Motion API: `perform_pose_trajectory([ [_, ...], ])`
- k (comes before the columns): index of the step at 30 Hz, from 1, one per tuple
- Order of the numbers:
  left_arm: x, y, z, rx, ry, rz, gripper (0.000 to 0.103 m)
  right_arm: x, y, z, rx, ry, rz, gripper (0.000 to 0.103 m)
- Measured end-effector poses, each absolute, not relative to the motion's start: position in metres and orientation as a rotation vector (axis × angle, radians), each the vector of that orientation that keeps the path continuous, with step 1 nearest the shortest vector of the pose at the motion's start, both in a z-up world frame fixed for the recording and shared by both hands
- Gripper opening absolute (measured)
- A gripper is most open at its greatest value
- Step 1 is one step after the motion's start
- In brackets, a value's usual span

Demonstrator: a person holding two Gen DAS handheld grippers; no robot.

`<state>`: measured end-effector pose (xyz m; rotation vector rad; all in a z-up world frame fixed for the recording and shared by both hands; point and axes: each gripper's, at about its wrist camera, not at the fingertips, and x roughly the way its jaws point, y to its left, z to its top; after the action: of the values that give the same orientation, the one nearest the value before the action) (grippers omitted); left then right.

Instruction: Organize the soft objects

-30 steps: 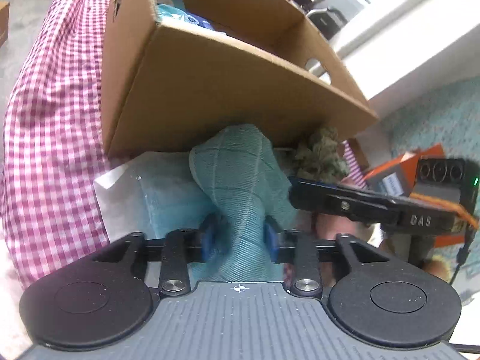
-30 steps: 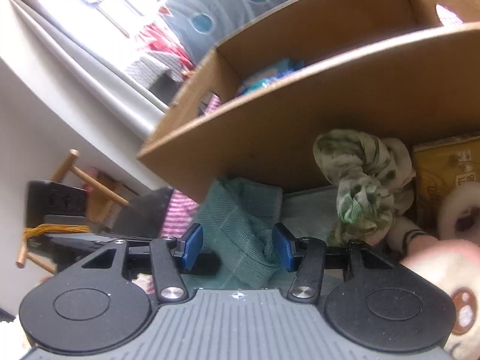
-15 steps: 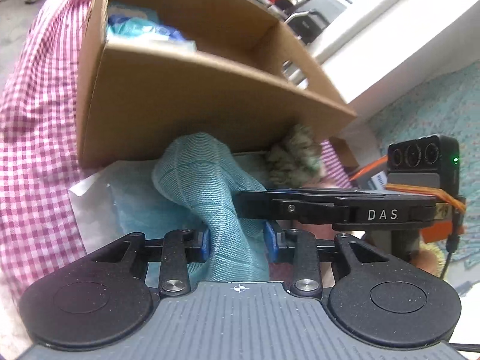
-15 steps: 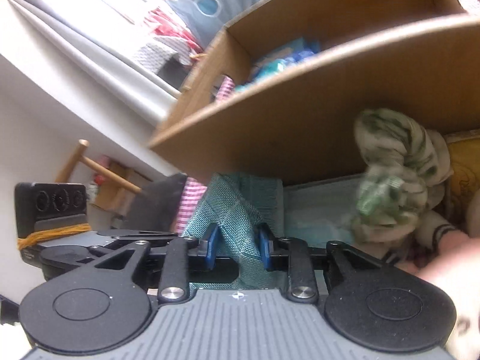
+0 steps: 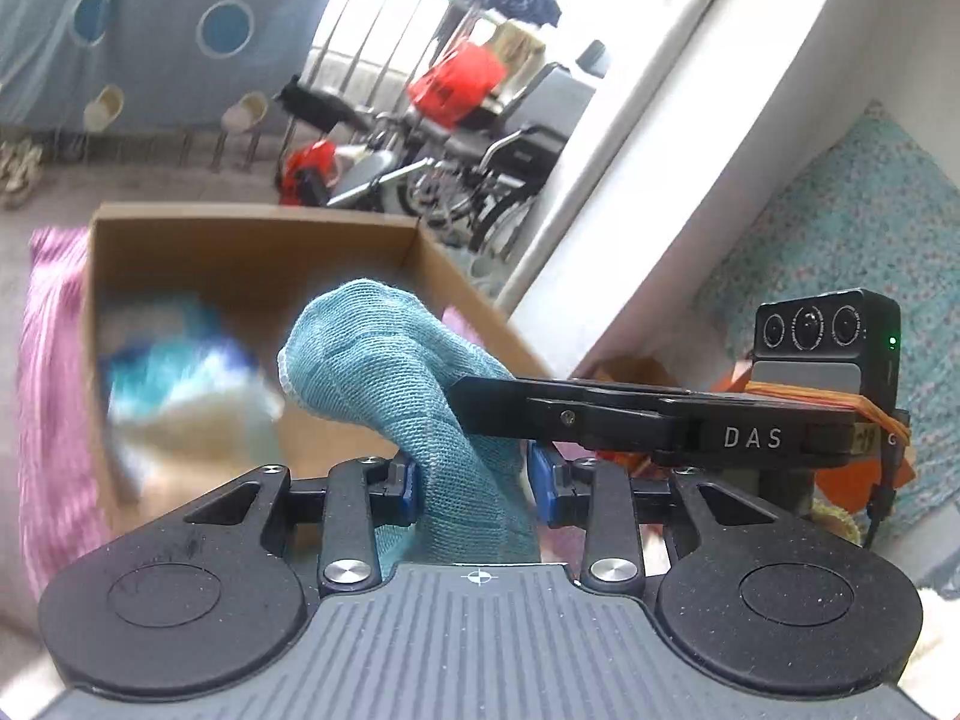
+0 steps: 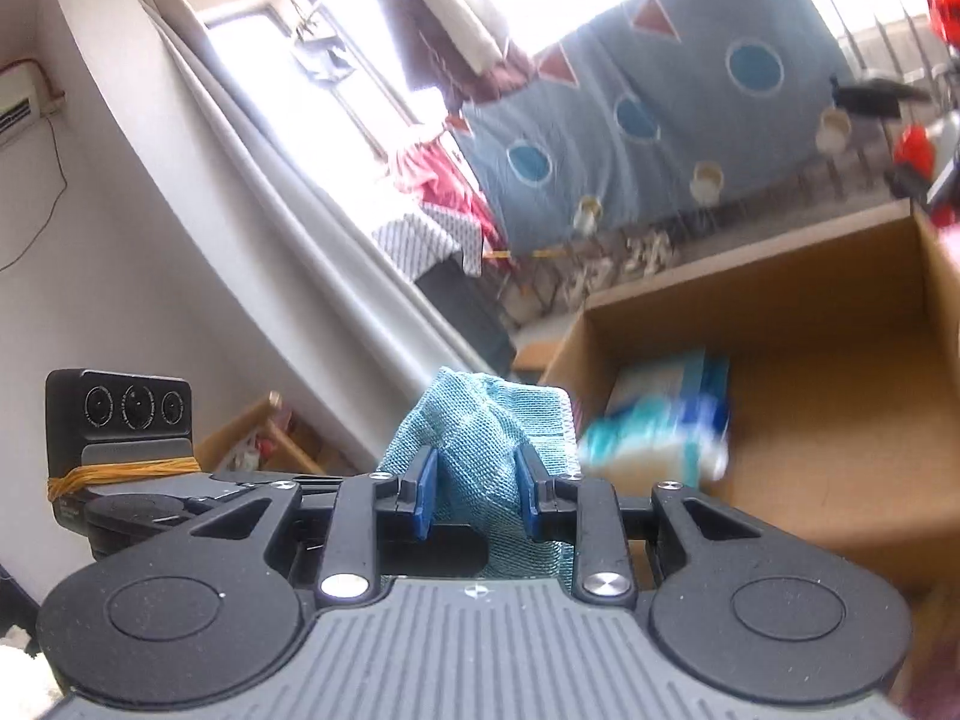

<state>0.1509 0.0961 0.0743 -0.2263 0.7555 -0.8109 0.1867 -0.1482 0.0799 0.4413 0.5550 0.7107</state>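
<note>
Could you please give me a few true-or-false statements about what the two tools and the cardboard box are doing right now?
1. Both tools grip the teal cloth. True: left tool and right tool are each shut on it.
2. The cardboard box is empty. False: a blurred blue-and-white item lies inside.
3. The box is open-topped. True.
4. The cloth is red. False: teal.

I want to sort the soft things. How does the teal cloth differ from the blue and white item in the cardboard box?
The teal cloth is pinched by the left gripper and right gripper, lifted; the blue and white item lies loose inside the cardboard box. The cloth is one plain colour; the item is mixed, blurred.
</note>
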Motion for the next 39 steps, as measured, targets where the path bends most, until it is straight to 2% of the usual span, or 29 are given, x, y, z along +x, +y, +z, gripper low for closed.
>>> perform_pose_trajectory([
  [5,0.21,0.065,0.095,-0.216,0.761,-0.845,0.033,0.249,-0.175,0.101,0.441,0.602,0.664,0.03],
  [9,0.271,0.042,0.089,-0.269,0.861,-0.854,0.033,0.313,-0.196,0.093,0.457,0.709,0.618,0.03],
  [20,0.405,0.022,-0.012,-0.39,1.15,-0.735,0.033,0.46,-0.195,-0.01,0.455,1.062,0.459,0.029],
  [24,0.433,0.027,-0.038,-0.386,1.213,-0.657,0.033,0.489,-0.174,-0.034,0.363,1.115,0.407,0.029],
  [29,0.442,0.036,-0.043,-0.352,1.217,-0.583,0.034,0.499,-0.151,-0.042,0.289,1.11,0.393,0.031],
  [33,0.437,0.04,-0.039,-0.335,1.223,-0.55,0.04,0.497,-0.15,-0.036,0.302,1.106,0.393,0.034],
  [35,0.435,0.042,-0.035,-0.345,1.227,-0.545,0.05,0.492,-0.158,-0.026,0.325,1.07,0.396,0.041],
  [36,0.433,0.044,-0.032,-0.354,1.224,-0.548,0.056,0.487,-0.162,-0.018,0.342,1.045,0.393,0.05],
  [37,0.436,0.042,-0.031,-0.362,1.217,-0.553,0.059,0.49,-0.166,-0.016,0.355,1.024,0.394,0.054],
  [39,0.429,0.045,-0.021,-0.37,1.189,-0.553,0.062,0.48,-0.173,-0.001,0.381,0.987,0.39,0.054],
])
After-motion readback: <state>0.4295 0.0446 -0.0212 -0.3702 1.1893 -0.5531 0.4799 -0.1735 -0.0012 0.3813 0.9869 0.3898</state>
